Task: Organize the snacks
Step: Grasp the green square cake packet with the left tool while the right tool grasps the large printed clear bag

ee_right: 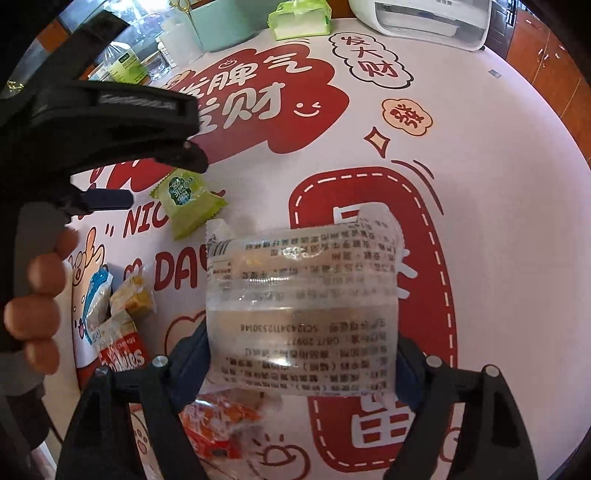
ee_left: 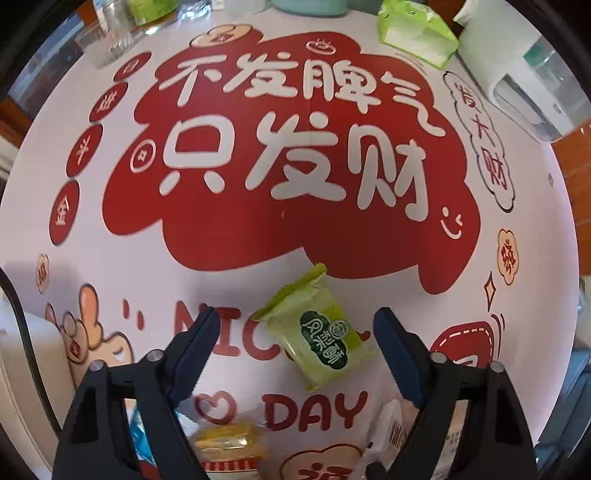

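Sorting the snacks looks barely under way: nothing visible has been gathered into a box or a neat row, and the packets lie loose on the bench with its red and white printed cover.

The right hand-held gripper has a clear packet with printed text between its jaws. The packet fills the gap from one side to the other and appears lifted off the bench, so I judge it held, with the jaws wide because the packet is wide.

The left hand-held gripper points down over a green packet. Its jaws stand well open on either side, and neither pad touches the packet, which lies flat on the bench near the word "NICE". That packet is not yet picked up.

Counting what shows:
- one clear packet, in the right hand-held gripper
- one green packet under the left one
- one blue packet, one yellow packet and one red and white packet, close together at the bench's near edge
- one orange packet beneath the right hand-held gripper

That makes six loose snacks, five of them left lying. A green tissue pack sits at the far edge. Where the snacks should go I cannot tell.
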The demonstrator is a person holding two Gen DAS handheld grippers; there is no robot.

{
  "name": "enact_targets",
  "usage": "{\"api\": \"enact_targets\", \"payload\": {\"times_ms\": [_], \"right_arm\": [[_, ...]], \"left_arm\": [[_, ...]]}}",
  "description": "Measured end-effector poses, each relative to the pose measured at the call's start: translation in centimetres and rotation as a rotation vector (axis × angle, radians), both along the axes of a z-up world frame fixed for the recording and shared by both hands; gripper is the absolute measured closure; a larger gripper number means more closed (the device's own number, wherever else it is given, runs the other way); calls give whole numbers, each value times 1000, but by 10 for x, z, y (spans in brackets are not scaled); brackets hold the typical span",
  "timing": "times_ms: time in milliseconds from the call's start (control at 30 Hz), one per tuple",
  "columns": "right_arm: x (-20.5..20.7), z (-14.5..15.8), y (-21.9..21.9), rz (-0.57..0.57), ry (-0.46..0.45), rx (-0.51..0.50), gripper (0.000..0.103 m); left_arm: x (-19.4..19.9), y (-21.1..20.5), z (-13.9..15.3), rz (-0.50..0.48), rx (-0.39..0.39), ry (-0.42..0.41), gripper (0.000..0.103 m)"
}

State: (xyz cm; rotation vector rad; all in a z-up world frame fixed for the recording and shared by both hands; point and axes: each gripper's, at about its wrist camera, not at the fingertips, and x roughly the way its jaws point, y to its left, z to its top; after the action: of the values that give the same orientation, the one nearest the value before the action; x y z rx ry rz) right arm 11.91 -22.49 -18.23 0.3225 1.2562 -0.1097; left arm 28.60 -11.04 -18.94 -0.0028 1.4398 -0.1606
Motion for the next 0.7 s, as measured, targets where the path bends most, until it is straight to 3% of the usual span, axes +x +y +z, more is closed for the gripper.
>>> {"api": "enact_targets", "payload": {"times_ms": [133,233,433,700], "right_arm": [[-2,-2,-2,6,-5,18,21],[-2,-3,-3,15,-8,21,21],[-2,-3,-3,27,-11,22,21],[-6,2,-3,12,-15,9,22]], "left_arm": [[-3,-6,-6,5,44,14,42],[-5,-13,-4,-21,79,-3,66],[-11,-12,-6,-33,60,-1,68],[-45,19,19,-83,42,-50,68]]}}
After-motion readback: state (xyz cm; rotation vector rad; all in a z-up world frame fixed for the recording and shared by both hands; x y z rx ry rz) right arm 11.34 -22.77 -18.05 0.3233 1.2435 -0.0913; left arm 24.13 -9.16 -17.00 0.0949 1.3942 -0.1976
